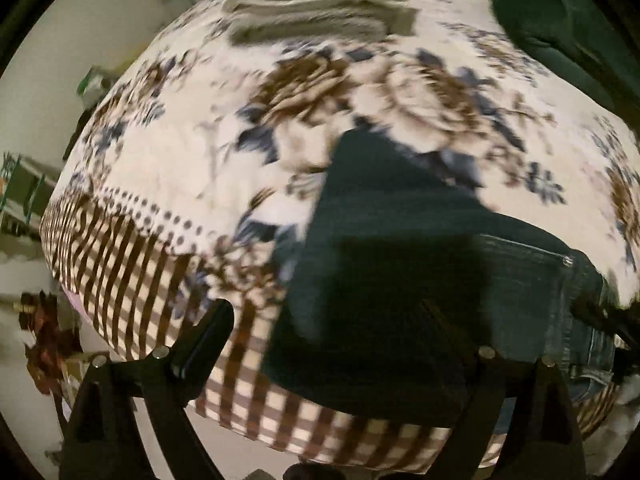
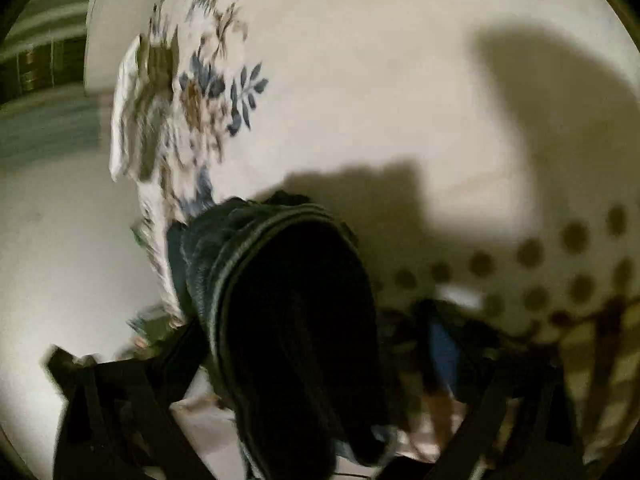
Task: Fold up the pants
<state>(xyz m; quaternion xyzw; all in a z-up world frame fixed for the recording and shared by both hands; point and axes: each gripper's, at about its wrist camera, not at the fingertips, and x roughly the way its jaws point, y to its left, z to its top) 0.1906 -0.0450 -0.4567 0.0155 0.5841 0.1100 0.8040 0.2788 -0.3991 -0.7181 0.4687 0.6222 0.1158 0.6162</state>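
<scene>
Dark blue jeans [image 1: 408,248] lie folded on a floral bedspread [image 1: 200,152], with a back pocket and waistband at the right. My left gripper [image 1: 332,320] hovers over the jeans' near edge with its fingers [image 1: 208,332] spread apart and nothing between them. In the right wrist view a dark roll of the jeans [image 2: 288,304] fills the space between my right gripper's fingers [image 2: 180,348]; the gripper [image 2: 304,344] appears shut on it, though the view is blurred.
A stack of folded pale cloths [image 1: 320,8] lies at the far side of the bed. A dark green garment [image 1: 560,32] sits at the far right. The checked bed edge [image 1: 260,400] is near, with floor [image 2: 60,240] beyond it.
</scene>
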